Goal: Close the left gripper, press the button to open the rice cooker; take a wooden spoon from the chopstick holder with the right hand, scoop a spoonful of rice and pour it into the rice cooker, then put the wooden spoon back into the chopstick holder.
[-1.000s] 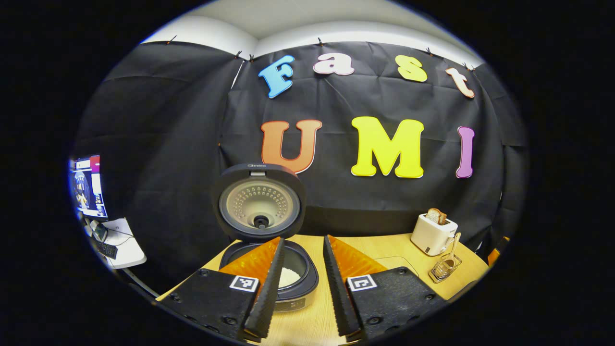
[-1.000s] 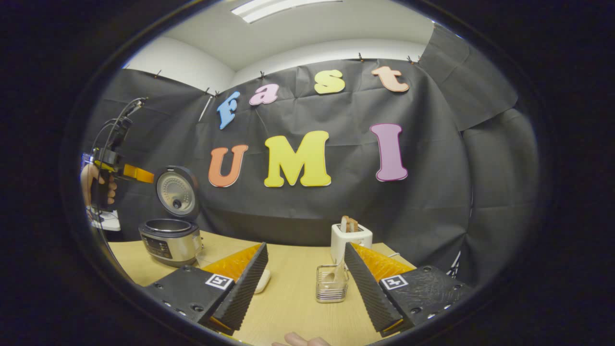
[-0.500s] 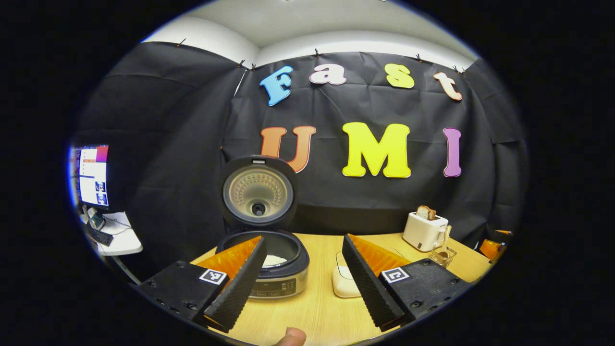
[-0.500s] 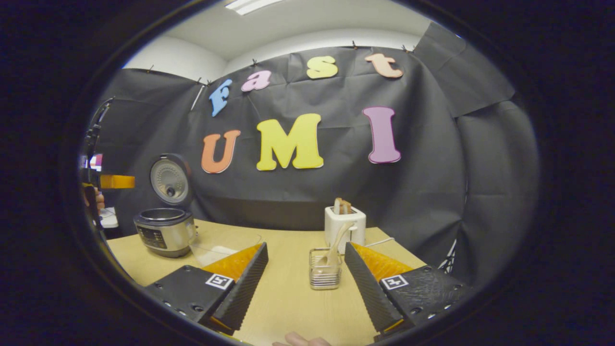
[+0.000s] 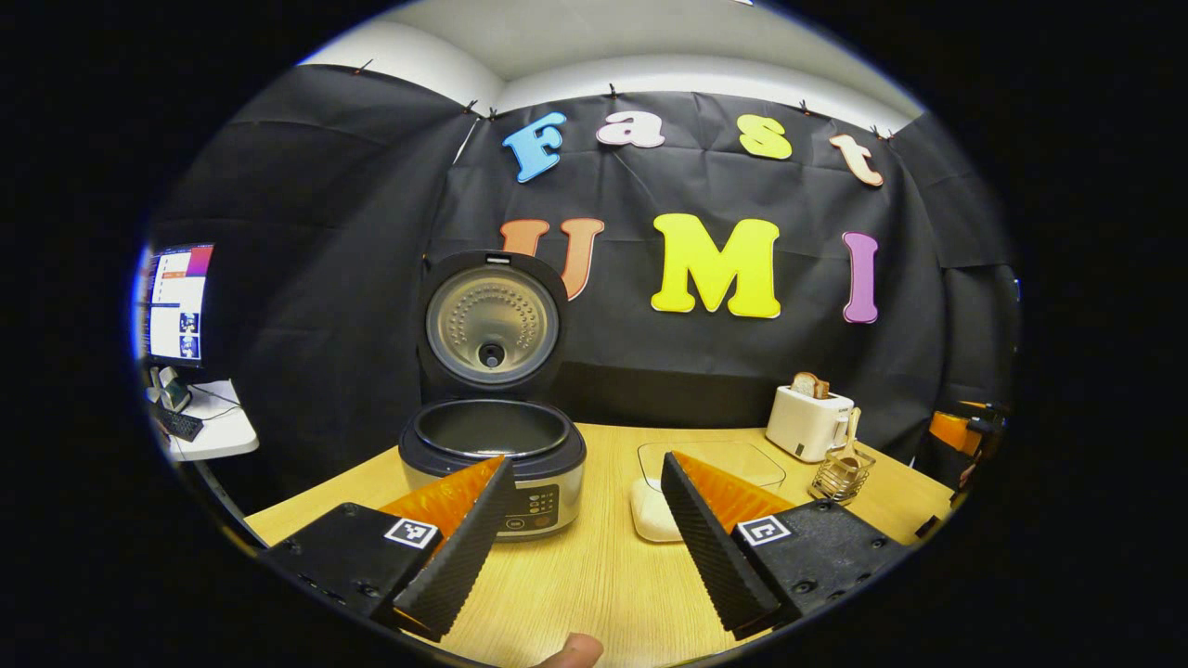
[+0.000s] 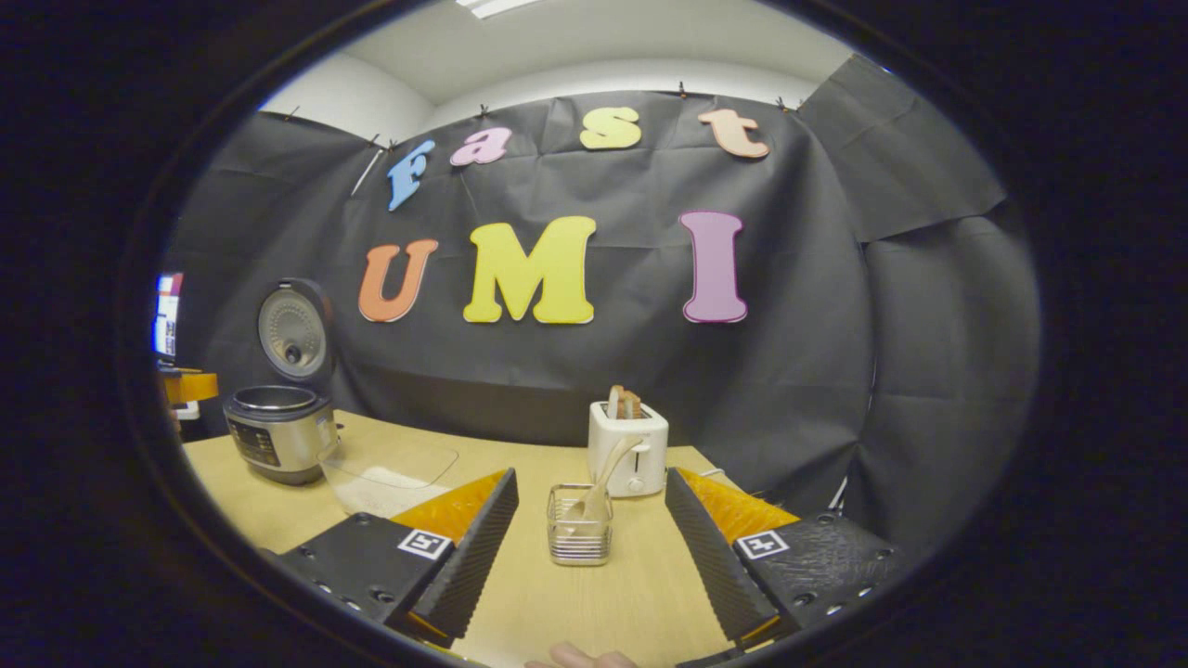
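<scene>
Left gripper view: we see our left gripper (image 5: 580, 557) spread wide over the table (image 5: 603, 575), holding nothing, facing the rice cooker (image 5: 492, 464) with its lid raised. Our right gripper (image 6: 585, 557) also gapes empty, near the wire holder (image 6: 578, 538) where the wooden spoon (image 6: 603, 482) stands, before a toaster (image 6: 628, 445).
</scene>
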